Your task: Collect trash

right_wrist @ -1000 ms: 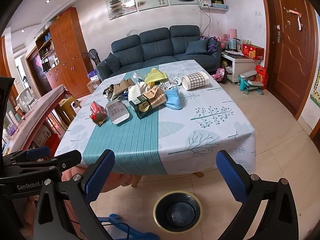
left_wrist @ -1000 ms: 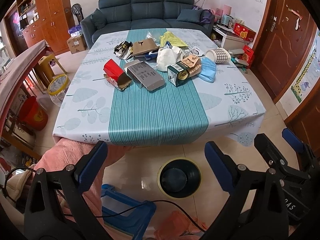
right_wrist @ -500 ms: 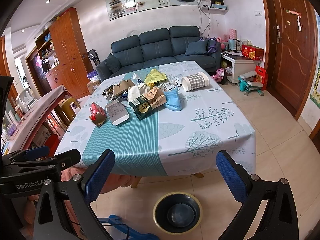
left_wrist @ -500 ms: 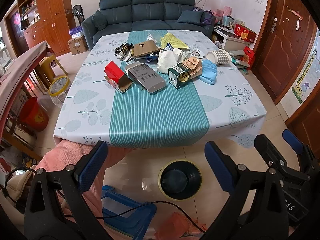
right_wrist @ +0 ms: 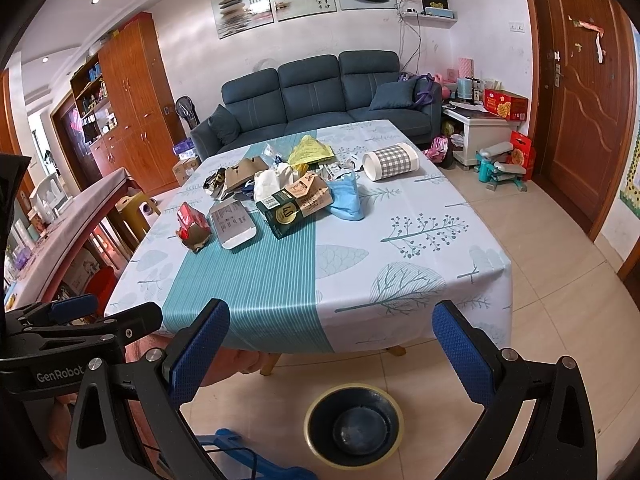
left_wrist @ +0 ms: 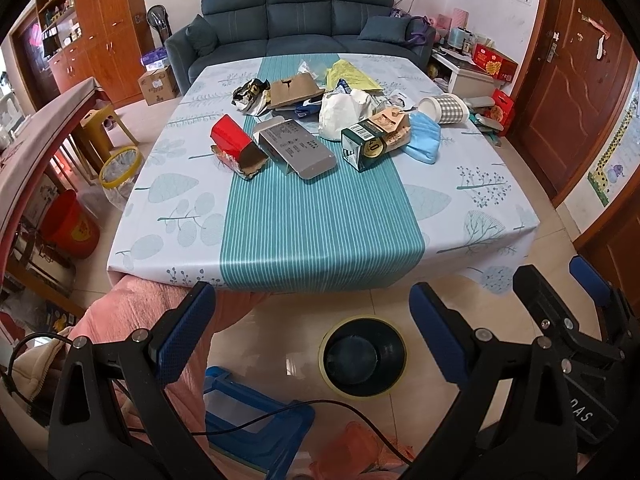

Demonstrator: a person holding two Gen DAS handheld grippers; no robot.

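Left gripper (left_wrist: 310,322), jaws spread and empty, hangs short of the table (left_wrist: 320,216); its trash pile (left_wrist: 320,128) now sits lower in view than earlier. Right gripper (right_wrist: 330,340), equally released, shows the bin (right_wrist: 354,426) below the table edge, unchanged.

Both grippers: black plastic frames w/ silver screws, blue textured pads (left_wrist: 182,334). "GenRobot" in white on left gripper (right_wrist: 60,372). Thin black cable (left_wrist: 280,408) trails near. Person wears pink fleece (left_wrist: 132,304).
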